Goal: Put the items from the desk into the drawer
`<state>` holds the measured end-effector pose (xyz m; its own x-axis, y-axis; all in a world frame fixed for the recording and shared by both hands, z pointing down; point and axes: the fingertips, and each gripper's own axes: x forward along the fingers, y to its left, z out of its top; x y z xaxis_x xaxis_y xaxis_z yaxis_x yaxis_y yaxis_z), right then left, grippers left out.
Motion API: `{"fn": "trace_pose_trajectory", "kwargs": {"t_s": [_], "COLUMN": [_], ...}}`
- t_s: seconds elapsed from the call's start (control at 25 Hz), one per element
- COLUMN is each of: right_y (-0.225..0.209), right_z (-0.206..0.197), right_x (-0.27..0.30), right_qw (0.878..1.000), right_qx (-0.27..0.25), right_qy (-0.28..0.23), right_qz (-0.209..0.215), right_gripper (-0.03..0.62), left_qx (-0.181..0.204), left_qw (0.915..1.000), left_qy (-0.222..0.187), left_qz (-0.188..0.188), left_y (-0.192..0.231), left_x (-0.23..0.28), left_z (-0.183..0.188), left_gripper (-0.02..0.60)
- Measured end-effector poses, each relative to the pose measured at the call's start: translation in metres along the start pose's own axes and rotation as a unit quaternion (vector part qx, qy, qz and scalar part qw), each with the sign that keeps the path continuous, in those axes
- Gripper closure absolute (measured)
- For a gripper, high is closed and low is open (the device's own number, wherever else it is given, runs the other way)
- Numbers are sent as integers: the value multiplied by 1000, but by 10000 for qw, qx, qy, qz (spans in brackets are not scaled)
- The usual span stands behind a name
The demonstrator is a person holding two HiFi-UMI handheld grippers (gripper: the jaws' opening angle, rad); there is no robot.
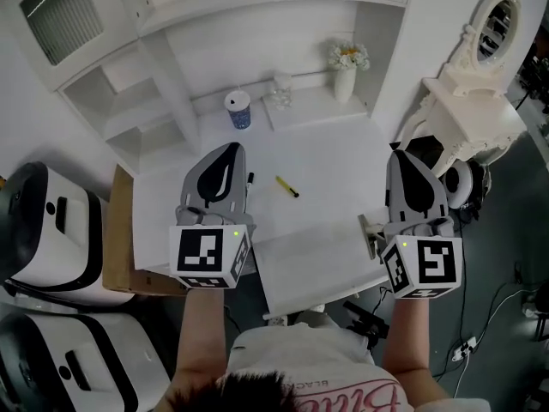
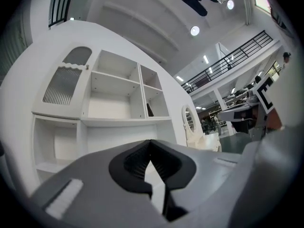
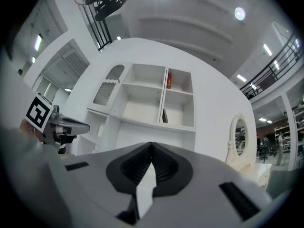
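A slim yellow pen (image 1: 286, 186) with a dark tip at its nearer end is seen lying slantwise on the white desk (image 1: 330, 157), roughly midway between the two grippers and just beyond the drawer (image 1: 310, 269), which stands pulled out at the desk's near edge. A small black item (image 1: 250, 178) is seen close to the left of the pen, right beside the left gripper (image 1: 229, 147); its shape cannot be made out. At the back of the desk a can (image 1: 238, 110) with a white top and blue side is set, and further right a white vase (image 1: 345, 77) of pale flowers. Both grippers are held above the desk, apart from everything on it. The left gripper's jaws are pressed together at the tips with nothing between them, and the right gripper (image 1: 401, 154) is likewise closed tight and empty.
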<state>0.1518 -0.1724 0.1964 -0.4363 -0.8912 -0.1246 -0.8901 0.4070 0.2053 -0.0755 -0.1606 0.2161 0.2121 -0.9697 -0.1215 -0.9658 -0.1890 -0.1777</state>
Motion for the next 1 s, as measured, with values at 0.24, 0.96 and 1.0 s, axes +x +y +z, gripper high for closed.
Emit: {"fn": "trace_pose_trajectory", "kwargs": {"t_s": [0.24, 0.96, 1.0], "right_y": [42, 160, 162], "right_z": [-4, -123, -132], "right_x": [32, 118, 124], "right_qw": [9986, 9539, 9515], "right_qx": [36, 537, 491], "right_qy": [53, 1654, 1760], "right_qz": [516, 2447, 2476], "right_gripper": [586, 421, 421], "left_qx": [95, -131, -151], "left_qw": [9990, 9855, 9850], "left_qy": [97, 803, 837], "left_qz": [425, 1489, 1502], "left_y": [37, 117, 118], "left_x": [-21, -76, -75], "left_z": [-3, -63, -67], "left_gripper": [572, 572, 572]}}
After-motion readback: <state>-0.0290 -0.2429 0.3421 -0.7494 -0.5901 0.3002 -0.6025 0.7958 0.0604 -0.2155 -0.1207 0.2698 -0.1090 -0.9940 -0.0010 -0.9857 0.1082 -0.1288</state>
